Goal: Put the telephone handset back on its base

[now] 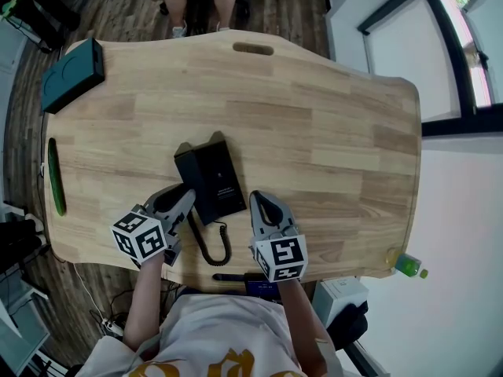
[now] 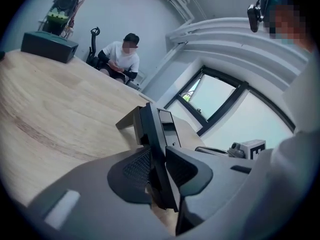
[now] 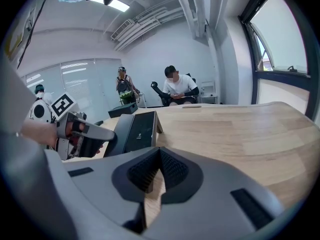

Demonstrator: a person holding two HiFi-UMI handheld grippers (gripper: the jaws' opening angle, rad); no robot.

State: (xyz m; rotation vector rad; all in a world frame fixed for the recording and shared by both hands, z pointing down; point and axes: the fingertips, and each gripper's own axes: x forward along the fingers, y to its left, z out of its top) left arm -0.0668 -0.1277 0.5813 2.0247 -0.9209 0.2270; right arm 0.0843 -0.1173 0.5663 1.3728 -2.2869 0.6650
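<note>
A black telephone base [image 1: 220,177] lies on the wooden table [image 1: 330,124], with its handset [image 1: 189,175] along its left side. My left gripper [image 1: 185,201] reaches the handset's near end from the left. In the left gripper view the handset [image 2: 154,134] stands edge-on between the two pads, which press on it, and the base [image 2: 168,127] lies just beyond. A coiled black cord [image 1: 211,248] runs from the phone toward the table's front edge. My right gripper [image 1: 263,204] rests right of the phone, jaws together on nothing; its own view shows the phone [image 3: 137,130] and the left gripper [image 3: 75,134].
A dark green box [image 1: 72,73] sits at the table's far left corner. A green strip [image 1: 55,177] lies at the left edge. A person [image 3: 177,89] sits beyond the far edge. A green bottle [image 1: 407,265] stands off the front right corner.
</note>
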